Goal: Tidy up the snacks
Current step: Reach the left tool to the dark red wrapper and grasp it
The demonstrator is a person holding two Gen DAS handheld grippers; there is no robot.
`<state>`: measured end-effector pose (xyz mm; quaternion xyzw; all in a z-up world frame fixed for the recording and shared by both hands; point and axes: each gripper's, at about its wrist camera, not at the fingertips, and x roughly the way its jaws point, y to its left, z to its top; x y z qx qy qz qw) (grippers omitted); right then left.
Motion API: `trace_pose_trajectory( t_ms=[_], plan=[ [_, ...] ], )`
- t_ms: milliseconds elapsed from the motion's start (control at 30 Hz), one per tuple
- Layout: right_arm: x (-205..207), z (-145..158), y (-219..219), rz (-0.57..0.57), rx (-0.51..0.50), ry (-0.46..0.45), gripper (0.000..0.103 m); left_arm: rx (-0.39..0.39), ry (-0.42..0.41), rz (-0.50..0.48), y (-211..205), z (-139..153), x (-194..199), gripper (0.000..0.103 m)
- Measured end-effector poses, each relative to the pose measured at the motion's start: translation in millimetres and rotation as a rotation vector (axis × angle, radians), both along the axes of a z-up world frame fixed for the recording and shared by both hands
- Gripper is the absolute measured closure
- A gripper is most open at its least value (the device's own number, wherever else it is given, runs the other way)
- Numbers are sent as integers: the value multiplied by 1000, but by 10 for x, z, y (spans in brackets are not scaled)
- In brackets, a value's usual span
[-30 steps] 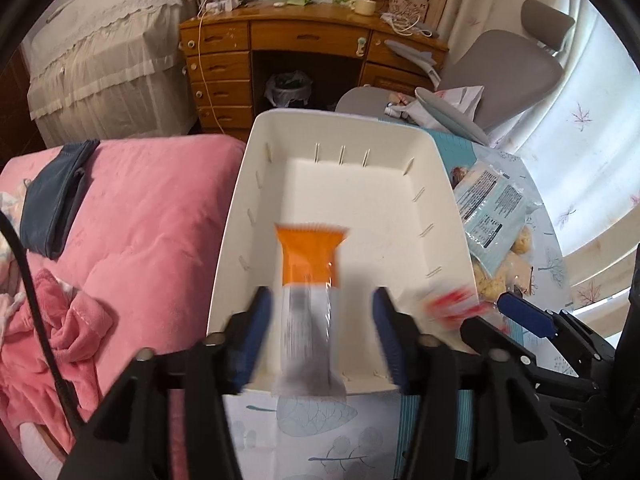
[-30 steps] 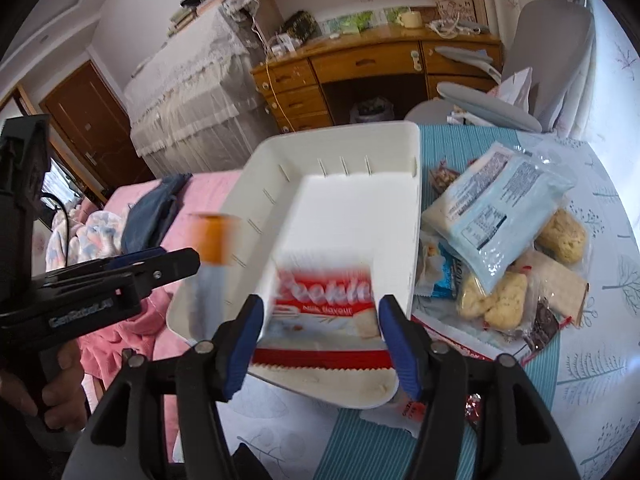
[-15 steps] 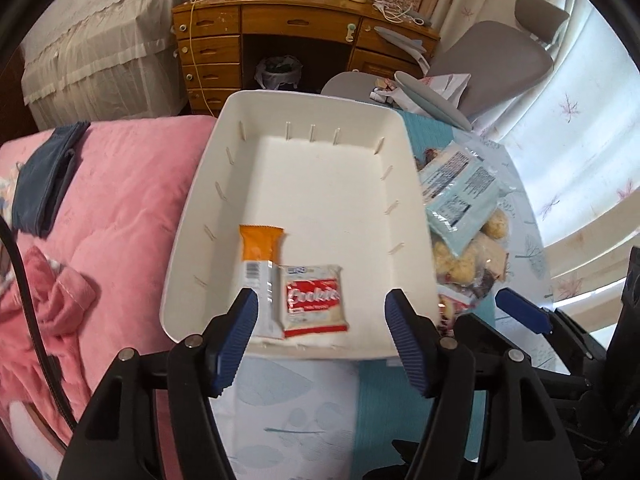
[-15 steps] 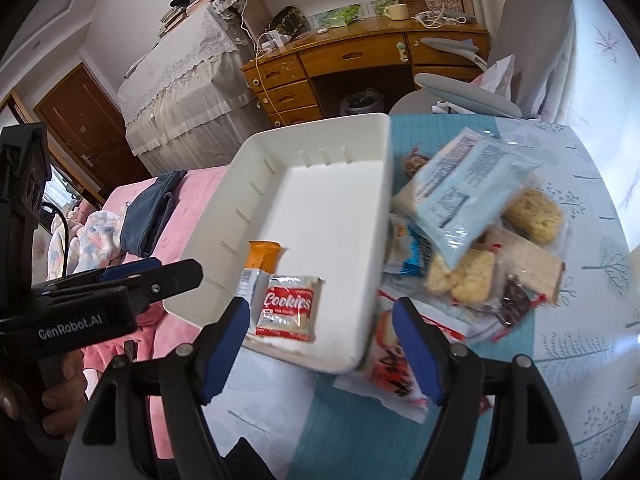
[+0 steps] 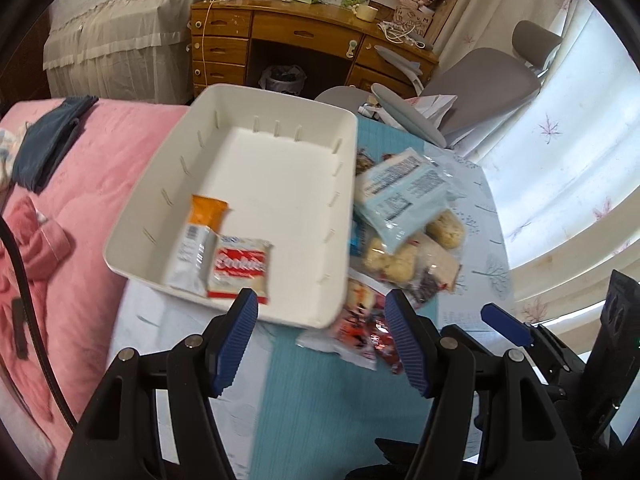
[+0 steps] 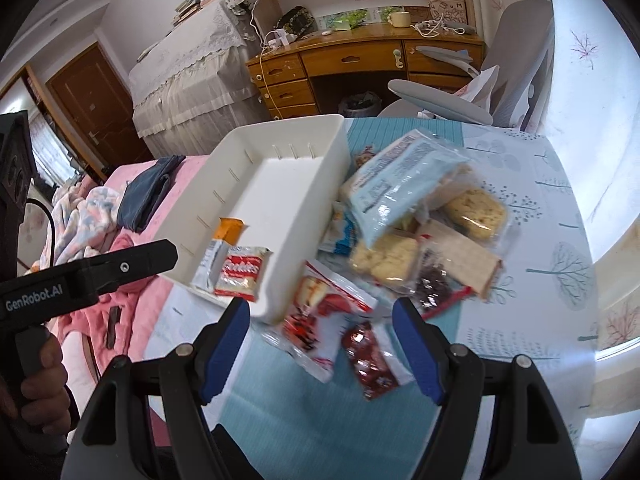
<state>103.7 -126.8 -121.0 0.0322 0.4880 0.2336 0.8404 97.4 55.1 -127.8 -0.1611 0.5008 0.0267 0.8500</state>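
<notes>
Two snack packets, an orange bar [image 5: 206,216] and a cookie pack [image 5: 240,268], lie in the white bin [image 5: 280,184] at the surface's left edge. Many snacks [image 6: 404,216] remain piled beside it. Left tool [image 5: 318,336] and right tool [image 6: 322,342] are spread, empty.

The left gripper [image 5: 322,334] points steeply downward, its jaws standing apart with nothing between them; the blue ribbed fingers [image 5: 236,332] touch nothing. The right gripper [image 6: 322,344] tilts down in much the same way, its jaws spread wide and empty. In the right wrist view, the left gripper's black body juts in from the left edge, and a hand [image 6: 34,392] wraps around its handle low at that edge. The two grippers sit side by side, apart from each other.
</notes>
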Motion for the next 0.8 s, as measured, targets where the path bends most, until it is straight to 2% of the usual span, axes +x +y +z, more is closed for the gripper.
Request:
trace_pose_trajectory(
  t_ms=[233,467,800],
  plan=[
    [-37,-13,-302,63,-44,-34,28,-29,30,66,-343,-163,-134,38],
    [-14,-154,-560,127,-122,-71,28,-69,71,121,-662,-389,-222,34],
    [-37,-427,-658,255,-255,-229,28,-104,202,162,-990,-786,-111,34]
  ],
)
